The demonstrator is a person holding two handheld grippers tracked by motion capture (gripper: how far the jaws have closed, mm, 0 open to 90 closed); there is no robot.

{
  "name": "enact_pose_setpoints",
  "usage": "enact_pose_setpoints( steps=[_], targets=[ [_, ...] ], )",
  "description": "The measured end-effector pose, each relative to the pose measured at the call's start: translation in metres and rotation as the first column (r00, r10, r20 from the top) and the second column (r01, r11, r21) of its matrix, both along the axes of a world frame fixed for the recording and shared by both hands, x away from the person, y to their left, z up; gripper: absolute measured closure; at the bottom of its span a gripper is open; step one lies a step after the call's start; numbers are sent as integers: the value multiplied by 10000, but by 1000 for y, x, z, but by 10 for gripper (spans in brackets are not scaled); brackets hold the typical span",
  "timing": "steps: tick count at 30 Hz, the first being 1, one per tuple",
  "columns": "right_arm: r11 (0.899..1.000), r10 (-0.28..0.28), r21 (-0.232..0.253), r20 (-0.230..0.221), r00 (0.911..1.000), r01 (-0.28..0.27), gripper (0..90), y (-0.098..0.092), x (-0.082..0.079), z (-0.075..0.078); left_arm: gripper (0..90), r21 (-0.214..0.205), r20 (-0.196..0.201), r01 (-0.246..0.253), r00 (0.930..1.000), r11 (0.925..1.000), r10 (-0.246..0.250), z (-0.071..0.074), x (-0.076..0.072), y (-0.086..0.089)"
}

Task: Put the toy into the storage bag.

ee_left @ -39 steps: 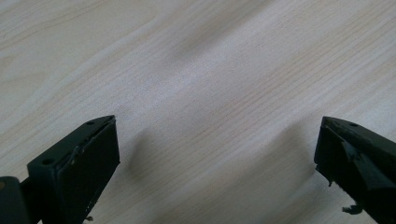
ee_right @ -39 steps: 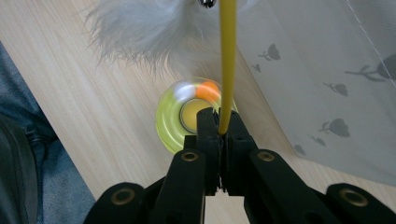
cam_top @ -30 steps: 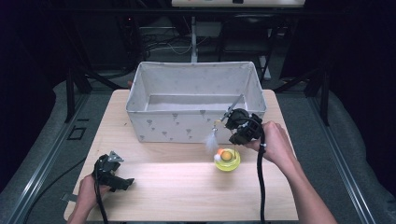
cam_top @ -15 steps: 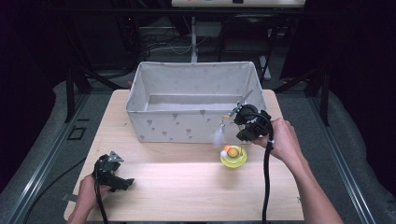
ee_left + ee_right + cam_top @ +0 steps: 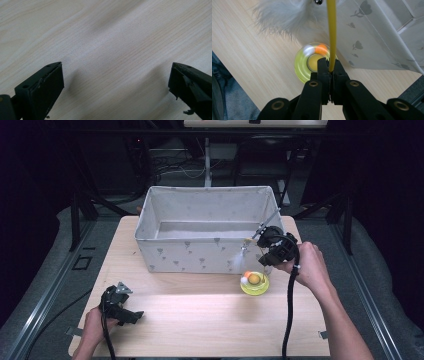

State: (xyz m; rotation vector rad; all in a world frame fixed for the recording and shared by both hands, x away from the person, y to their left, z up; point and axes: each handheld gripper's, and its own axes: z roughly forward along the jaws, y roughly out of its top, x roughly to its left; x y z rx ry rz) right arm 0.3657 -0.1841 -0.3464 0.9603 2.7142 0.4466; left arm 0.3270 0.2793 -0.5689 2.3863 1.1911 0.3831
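My right tool (image 5: 267, 251) lifted toward the bin (image 5: 207, 232) rim, pinching the feather wand (image 5: 331, 35) above the yellow toy (image 5: 254, 282). Next, probably dropping it inside. Left tool (image 5: 120, 306) idles spread.

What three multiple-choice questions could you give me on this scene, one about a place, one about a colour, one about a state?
1. Where is the round toy?
A. In the bin
B. On the table, at the bin's front right
C. At the table's left edge

2. What colour is the rod that the right gripper holds?
A. Yellow
B. Blue
C. Red

3. How is the left gripper?
A. Shut on a feather
B. Shut on nothing
C. Open over bare table

Answers: 1 B, the high view shows it on the table in front of the bin. 2 A, the right gripper view shows a yellow rod. 3 C, its jaws stand wide apart over wood.
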Motion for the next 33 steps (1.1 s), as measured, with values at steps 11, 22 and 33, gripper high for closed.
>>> enact_pose_setpoints(
  steps=[11,22,33],
  targets=[
    [9997,-231,-105,-58,9997,230,885,-8,4,7,2,11,-3,17,10000,10000,-17,0,0,0],
    [9990,-445,-69,148,9989,446,885,-18,2,25,2,25,-16,9,10000,10000,-9,0,0,0],
    [9988,-470,-106,110,9988,471,885,-23,2,49,2,43,-44,43,10000,10000,-42,0,0,-1]
  ],
)
